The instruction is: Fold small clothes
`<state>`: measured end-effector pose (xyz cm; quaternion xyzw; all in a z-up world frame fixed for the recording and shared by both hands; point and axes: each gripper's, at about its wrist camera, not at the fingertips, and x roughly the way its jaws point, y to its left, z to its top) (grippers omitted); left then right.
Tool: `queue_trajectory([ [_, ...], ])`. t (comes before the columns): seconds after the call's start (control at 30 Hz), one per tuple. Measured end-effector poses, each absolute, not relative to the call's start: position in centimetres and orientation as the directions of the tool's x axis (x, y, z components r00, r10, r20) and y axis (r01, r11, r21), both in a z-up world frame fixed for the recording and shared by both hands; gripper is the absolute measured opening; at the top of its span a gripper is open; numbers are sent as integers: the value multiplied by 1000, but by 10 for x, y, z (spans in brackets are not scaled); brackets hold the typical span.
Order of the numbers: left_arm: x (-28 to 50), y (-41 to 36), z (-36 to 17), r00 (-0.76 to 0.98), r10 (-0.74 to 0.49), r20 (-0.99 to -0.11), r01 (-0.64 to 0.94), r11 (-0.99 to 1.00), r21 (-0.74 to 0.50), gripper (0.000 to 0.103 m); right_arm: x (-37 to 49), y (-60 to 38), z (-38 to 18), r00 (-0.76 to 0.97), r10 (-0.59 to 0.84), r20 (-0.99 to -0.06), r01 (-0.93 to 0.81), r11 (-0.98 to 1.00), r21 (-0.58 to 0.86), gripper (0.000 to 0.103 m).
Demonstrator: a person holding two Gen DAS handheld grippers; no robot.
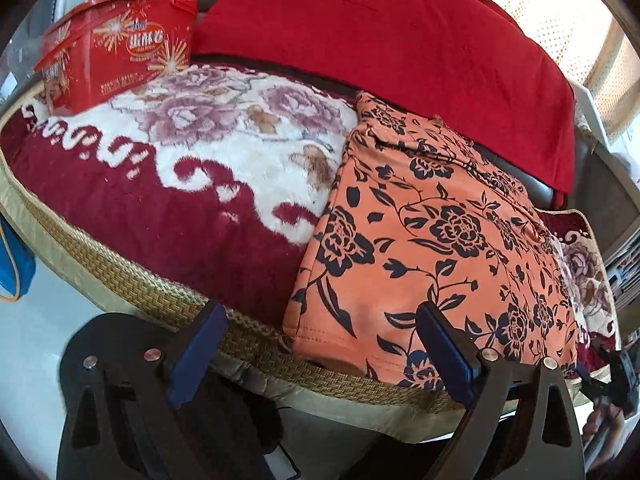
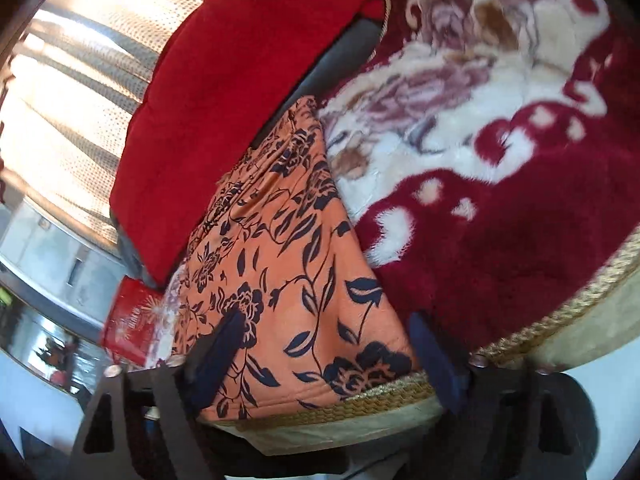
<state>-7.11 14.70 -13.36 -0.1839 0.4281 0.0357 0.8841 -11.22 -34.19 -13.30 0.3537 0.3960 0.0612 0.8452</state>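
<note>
Nearest you, both tools stand wide with nothing between the pads. Your left gripper [image 1: 320, 344] hangs at the braided front edge of the plush blanket [image 1: 140, 208]; its right-hand pad overlaps the near hem of the orange floral garment [image 1: 432, 240] in the picture, but whether it touches the cloth you cannot tell. Your right gripper [image 2: 324, 352] frames the same hem from the other side, jaws well apart, the cloth [image 2: 280, 248] showing between the fingers [image 2: 218, 352] without being pinched.

The garment lies flat along the seat, already a long narrow panel, its far end running up towards the red cloth [image 1: 380, 40] draped over the backrest. By my reading you stand between folds: the lengthwise fold looks done and the crosswise one is not yet begun. The next move calls for each gripper to close on a near corner of the hem, then carry it away towards the far end.

Beyond, a red tin [image 1: 116, 52] sits at the blanket's far left.
</note>
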Motion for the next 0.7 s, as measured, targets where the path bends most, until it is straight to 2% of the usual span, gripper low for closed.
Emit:
queue_trajectory([
  [0.03,-70,150,-138,614,-100,-783,-238,922,-305,96,-110,-343,-137,672,393,-627,180,735,654,78],
  [0.2,-71,159,-149,601,-129,-789,-292,883,-367,96,-109,-336,-151,668,448,-595,166,689,705,48],
  [0.33,-64,155,-154,603,-155,-783,-274,881,-386,96,-108,-334,-157,650,437,-622,178,708,684,47],
  [0.43,-56,151,-161,591,-143,-794,-272,892,-362,96,-109,-334,-160,652,452,-609,177,690,702,47],
  [0.47,-54,150,-164,584,-136,-800,-273,895,-352,95,-109,-333,-160,651,453,-608,173,692,701,46],
  [0.5,-52,149,-168,571,-130,-811,-282,896,-342,94,-110,-333,-159,651,458,-605,169,690,704,38],
  [0.57,-49,150,-172,552,-145,-821,-283,894,-348,75,-114,-331,-153,646,462,-608,172,688,705,35],
  [0.6,-48,150,-174,539,-158,-828,-278,894,-352,48,-117,-330,-149,650,461,-605,170,688,706,35],
  [0.63,-47,149,-175,527,-166,-834,-273,896,-350,27,-120,-330,-146,655,461,-599,162,688,707,35],
  [0.7,-47,148,-176,530,-151,-834,-262,907,-331,17,-120,-331,-148,648,455,-610,171,694,699,35],
])
